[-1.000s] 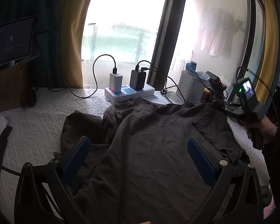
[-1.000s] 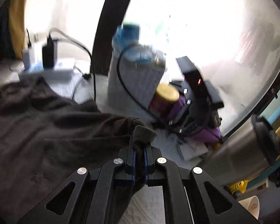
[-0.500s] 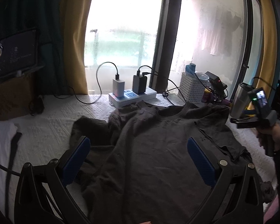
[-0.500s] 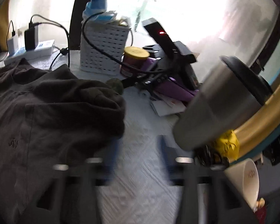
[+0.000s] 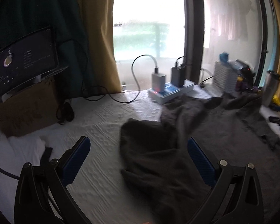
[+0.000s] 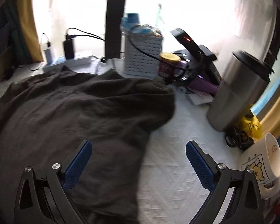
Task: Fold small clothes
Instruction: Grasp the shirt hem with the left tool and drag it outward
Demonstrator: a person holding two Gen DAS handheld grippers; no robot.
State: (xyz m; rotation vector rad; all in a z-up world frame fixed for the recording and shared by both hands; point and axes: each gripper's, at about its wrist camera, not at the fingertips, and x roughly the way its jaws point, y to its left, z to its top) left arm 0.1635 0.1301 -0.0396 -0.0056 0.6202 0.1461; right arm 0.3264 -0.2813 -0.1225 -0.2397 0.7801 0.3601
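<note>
Nearest us, we find the right claw (image 6: 139,163) with its jaws opening and nothing pinched, poised over the hem side of the dark shirt (image 6: 80,115), while the left claw (image 5: 139,158) stands released above the bunched sleeve (image 5: 149,140). The shirt lies spread face-up on the white table (image 6: 177,177), which we judge readies it for folding. Farther back, the basket (image 6: 142,56) and tumbler (image 6: 239,91) crowd its edge; glare hides the window, blur softens the left view.

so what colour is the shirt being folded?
Dark grey-brown shirt, plain; clearest in the right wrist view.
</note>
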